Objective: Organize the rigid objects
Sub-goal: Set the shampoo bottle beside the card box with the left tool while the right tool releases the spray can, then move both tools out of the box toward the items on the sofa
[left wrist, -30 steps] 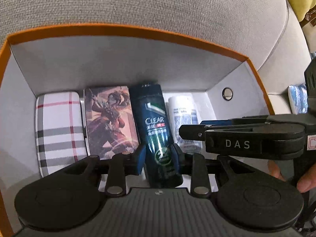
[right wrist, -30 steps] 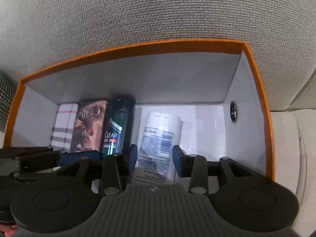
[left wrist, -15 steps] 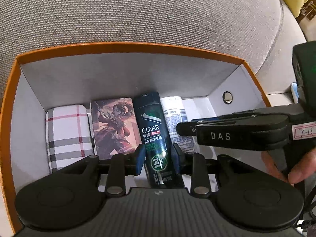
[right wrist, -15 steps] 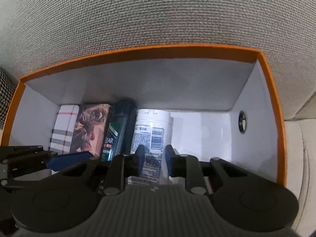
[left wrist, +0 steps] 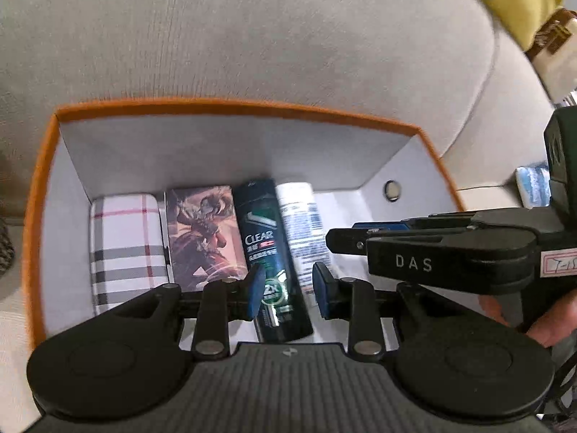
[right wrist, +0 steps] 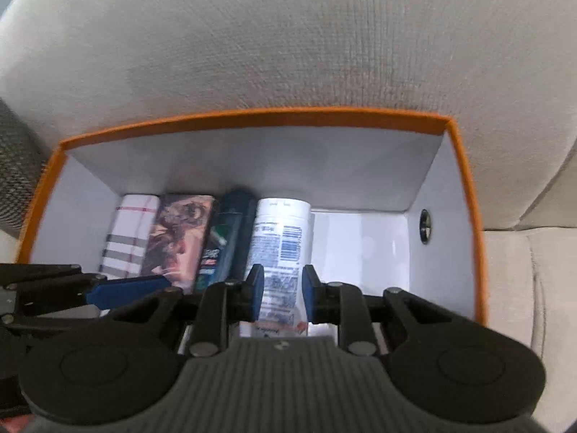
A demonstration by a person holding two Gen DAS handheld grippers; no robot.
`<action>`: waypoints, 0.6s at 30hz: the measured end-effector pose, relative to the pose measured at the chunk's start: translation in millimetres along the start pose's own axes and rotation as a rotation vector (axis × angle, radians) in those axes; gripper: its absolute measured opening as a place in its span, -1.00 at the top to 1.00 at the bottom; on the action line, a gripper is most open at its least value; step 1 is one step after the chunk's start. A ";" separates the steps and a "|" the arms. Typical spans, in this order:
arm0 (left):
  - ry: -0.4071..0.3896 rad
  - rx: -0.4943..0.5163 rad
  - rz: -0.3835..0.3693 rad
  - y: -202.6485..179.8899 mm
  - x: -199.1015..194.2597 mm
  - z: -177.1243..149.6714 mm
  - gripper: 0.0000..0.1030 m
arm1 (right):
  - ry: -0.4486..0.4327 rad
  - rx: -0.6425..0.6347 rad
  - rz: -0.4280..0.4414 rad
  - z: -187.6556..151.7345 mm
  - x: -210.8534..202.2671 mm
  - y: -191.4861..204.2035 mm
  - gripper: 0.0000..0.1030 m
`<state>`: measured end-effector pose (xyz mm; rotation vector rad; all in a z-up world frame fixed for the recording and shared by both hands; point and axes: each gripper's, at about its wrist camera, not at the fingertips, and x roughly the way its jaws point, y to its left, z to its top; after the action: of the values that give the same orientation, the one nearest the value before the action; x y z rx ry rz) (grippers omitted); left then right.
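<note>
In the orange-rimmed box (left wrist: pixel 223 105), four rigid things lie flat in one row against the far wall, and we take that row as the part of the task already done: a plaid case (left wrist: pixel 124 245) at the far left, a flat box with a painted figure (left wrist: pixel 203 234) touching its right side, a dark CLEAR bottle (left wrist: pixel 267 249) next, and a white bottle (left wrist: pixel 301 223) pressed against that. To the right of the white bottle the box floor is bare as far as the right wall, so we judge there is room for more. Over the row, the left gripper (left wrist: pixel 288 290) hangs with its blue pads set a little apart, straddling our view of the dark bottle but not pressing it; it holds nothing. The right gripper (right wrist: pixel 281 294) stands the same way over the white bottle, pads narrowly apart, with the bottle lying on the box floor below them rather than in their grip. Beyond the box is the grey sofa cushion (left wrist: pixel 252 36) it rests against, and on the seat to the right lies a blue-and-white packet (left wrist: pixel 532 186), which may be what is left to bring in, though we cannot tell what it is.
</note>
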<state>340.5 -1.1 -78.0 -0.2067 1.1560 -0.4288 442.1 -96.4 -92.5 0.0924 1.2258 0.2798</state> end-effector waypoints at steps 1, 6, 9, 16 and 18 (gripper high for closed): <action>-0.018 0.006 -0.002 -3.2 -8.8 -2.1 0.32 | -0.016 -0.008 0.002 -1.8 -8.6 2.7 0.55; -0.127 0.011 -0.060 -13.6 -59.7 -18.7 0.32 | -0.129 -0.036 0.019 -31.4 -60.3 11.1 0.54; -0.176 0.016 -0.084 -20.5 -89.0 -38.8 0.32 | -0.187 -0.045 0.050 -60.6 -93.9 11.5 0.52; -0.180 0.015 -0.133 -40.2 -113.3 -106.8 0.32 | -0.204 0.048 0.093 -143.7 -132.7 -0.6 0.51; -0.159 0.008 -0.149 -44.4 -111.0 -129.0 0.32 | -0.180 0.078 0.087 -172.5 -131.8 -8.0 0.51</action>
<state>175.3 14.5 -19.3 -0.3157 0.9861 -0.5393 241.0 -152.2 -32.2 0.2341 1.0553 0.2931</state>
